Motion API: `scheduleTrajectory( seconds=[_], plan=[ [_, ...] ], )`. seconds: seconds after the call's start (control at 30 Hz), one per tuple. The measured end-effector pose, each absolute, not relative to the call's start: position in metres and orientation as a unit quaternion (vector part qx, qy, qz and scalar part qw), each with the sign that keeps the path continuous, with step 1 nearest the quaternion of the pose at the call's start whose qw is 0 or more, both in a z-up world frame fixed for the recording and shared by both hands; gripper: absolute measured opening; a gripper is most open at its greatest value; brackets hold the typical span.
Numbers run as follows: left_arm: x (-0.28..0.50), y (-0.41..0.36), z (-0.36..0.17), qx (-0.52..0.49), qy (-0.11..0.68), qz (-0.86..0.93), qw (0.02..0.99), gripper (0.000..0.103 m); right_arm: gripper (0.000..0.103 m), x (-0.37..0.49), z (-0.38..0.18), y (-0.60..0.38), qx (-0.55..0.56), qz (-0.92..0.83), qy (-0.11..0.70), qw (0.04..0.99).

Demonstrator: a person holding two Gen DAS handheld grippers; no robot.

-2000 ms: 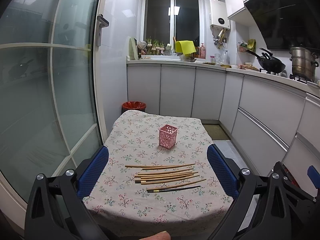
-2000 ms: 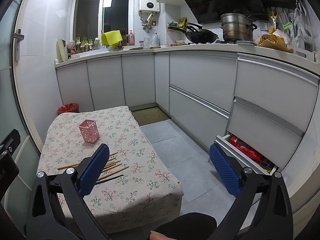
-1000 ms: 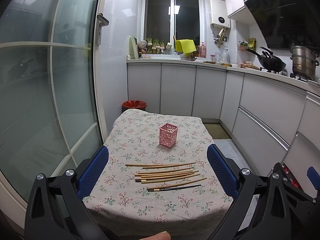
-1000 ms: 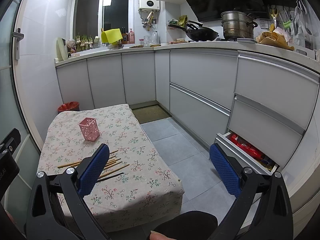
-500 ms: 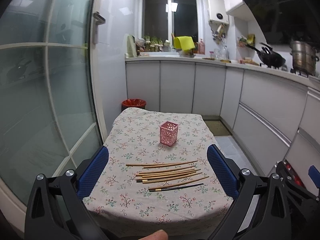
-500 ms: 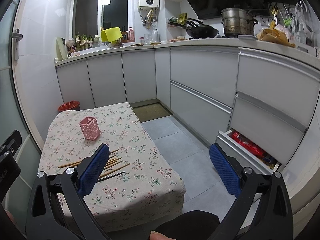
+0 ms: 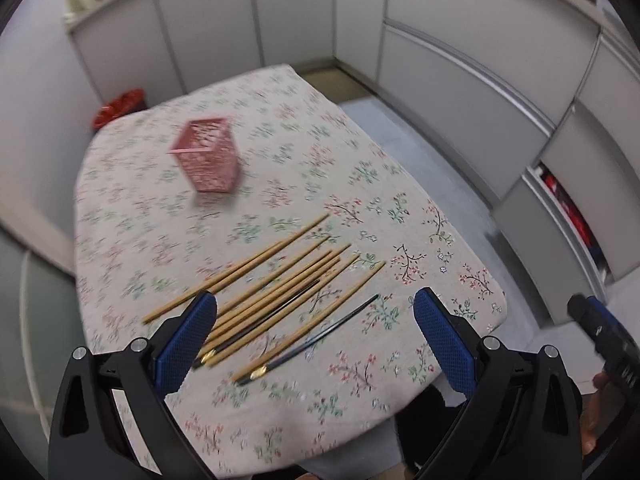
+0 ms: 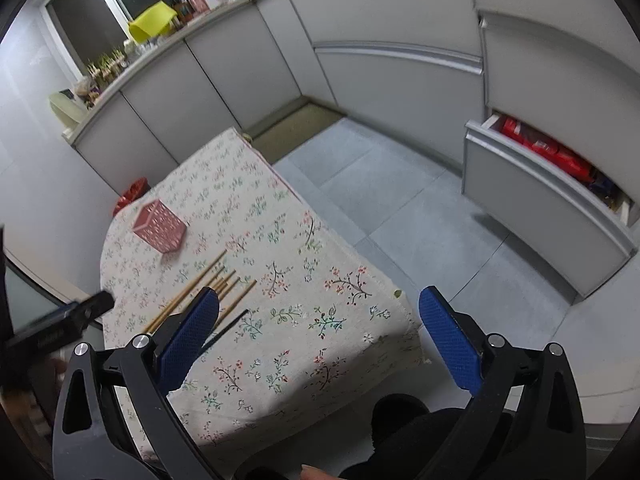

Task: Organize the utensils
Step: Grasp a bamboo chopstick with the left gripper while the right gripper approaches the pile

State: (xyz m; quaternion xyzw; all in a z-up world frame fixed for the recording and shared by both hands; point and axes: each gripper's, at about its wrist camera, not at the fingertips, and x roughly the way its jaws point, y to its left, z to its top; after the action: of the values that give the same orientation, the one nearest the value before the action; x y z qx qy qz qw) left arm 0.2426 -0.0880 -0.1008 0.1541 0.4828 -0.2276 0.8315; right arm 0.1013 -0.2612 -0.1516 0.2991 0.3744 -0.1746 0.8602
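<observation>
Several wooden chopsticks [image 7: 280,280] and dark chopsticks [image 7: 316,336] lie side by side on a flowered tablecloth [image 7: 360,208]. A pink perforated holder [image 7: 206,154] stands upright farther back on the table. My left gripper [image 7: 314,338] is open and empty, hovering just above the near ends of the chopsticks. My right gripper [image 8: 320,334] is open and empty, above the table's right front corner. In the right wrist view the chopsticks [image 8: 200,284] lie left of its left finger, and the holder [image 8: 160,226] stands beyond them.
Grey kitchen cabinets [image 8: 400,76] run along the back and right. A low drawer [image 8: 540,184] stands open with red packets inside. A red bin [image 7: 116,108] sits behind the table. Grey tiled floor [image 8: 400,200] lies right of the table.
Both grippers have tilted down and moved forward over the table. The left one now hangs close above the chopsticks. Both stay open.
</observation>
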Motion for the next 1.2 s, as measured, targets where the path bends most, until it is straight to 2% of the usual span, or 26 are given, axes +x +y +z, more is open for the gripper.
scheduleTrajectory(
  seconds=[0.23, 0.37, 0.5, 0.57, 0.73, 1.03, 1.2],
  plan=[
    [0.333, -0.15, -0.17, 0.261, 0.534, -0.232, 0.77, 0.094, 0.096, 0.143, -0.197, -0.276, 0.284, -0.179, 0.423, 0.841],
    [0.371, -0.157, -0.204, 0.269, 0.573, -0.219, 0.742, 0.076, 0.096, 0.162, -0.22, -0.291, 0.292, -0.18, 0.441, 0.829],
    [0.388, -0.16, -0.225, 0.267, 0.592, -0.214, 0.73, 0.071, 0.096, 0.177, -0.231, -0.296, 0.318, -0.155, 0.455, 0.817],
    [0.392, -0.161, -0.235, 0.279, 0.594, -0.212, 0.724, 0.059, 0.096, 0.182, -0.233, -0.294, 0.312, -0.151, 0.459, 0.818],
    [0.4, -0.165, -0.247, 0.287, 0.598, -0.216, 0.717, 0.05, 0.096, 0.186, -0.238, -0.295, 0.311, -0.154, 0.466, 0.813],
    [0.409, -0.161, -0.259, 0.288, 0.621, -0.241, 0.688, 0.048, 0.096, 0.187, -0.24, -0.299, 0.307, -0.172, 0.468, 0.81],
    [0.425, -0.146, -0.262, 0.254, 0.642, -0.272, 0.67, 0.042, 0.096, 0.189, -0.24, -0.298, 0.297, -0.18, 0.473, 0.81]
  ],
)
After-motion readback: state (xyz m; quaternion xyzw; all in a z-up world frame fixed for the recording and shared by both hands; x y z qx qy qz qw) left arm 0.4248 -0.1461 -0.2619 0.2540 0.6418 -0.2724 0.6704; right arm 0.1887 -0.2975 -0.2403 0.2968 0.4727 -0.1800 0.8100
